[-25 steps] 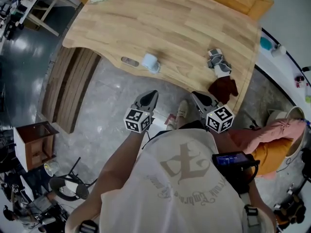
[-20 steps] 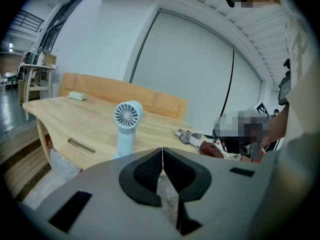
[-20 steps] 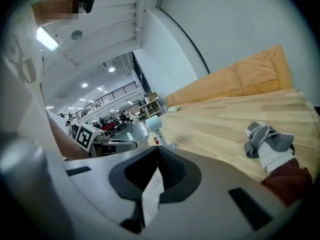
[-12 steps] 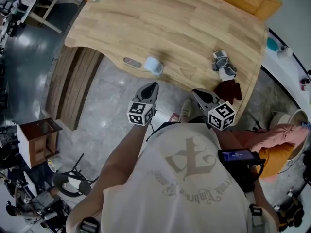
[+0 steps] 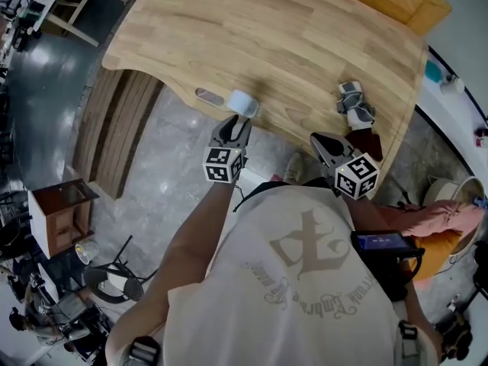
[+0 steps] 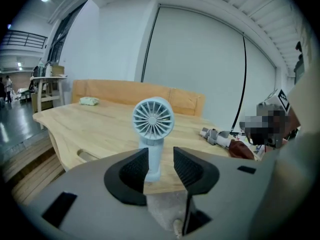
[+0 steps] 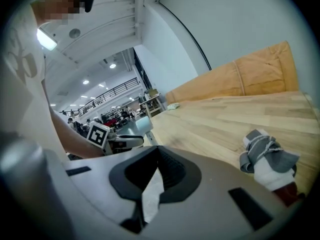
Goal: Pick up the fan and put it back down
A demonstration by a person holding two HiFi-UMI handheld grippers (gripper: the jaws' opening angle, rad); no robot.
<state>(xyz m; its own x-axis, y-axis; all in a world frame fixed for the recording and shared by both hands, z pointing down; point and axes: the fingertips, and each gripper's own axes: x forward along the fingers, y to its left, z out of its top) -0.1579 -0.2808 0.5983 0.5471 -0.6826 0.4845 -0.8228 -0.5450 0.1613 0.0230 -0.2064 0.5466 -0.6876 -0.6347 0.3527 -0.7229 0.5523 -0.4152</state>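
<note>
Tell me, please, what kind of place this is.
Probably a large workshop or laboratory hall, not a home. The right gripper view shows a high ceiling with a strip light and an upper gallery railing. The head view shows a polished grey floor beside a wooden table.

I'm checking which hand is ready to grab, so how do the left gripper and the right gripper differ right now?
The left gripper's jaws stand apart, having just been opening, with nothing between them yet; the right gripper's jaws are together. The left gripper faces the pale blue handheld fan standing close ahead; the right gripper looks across the light wooden table. Both are empty.
</note>
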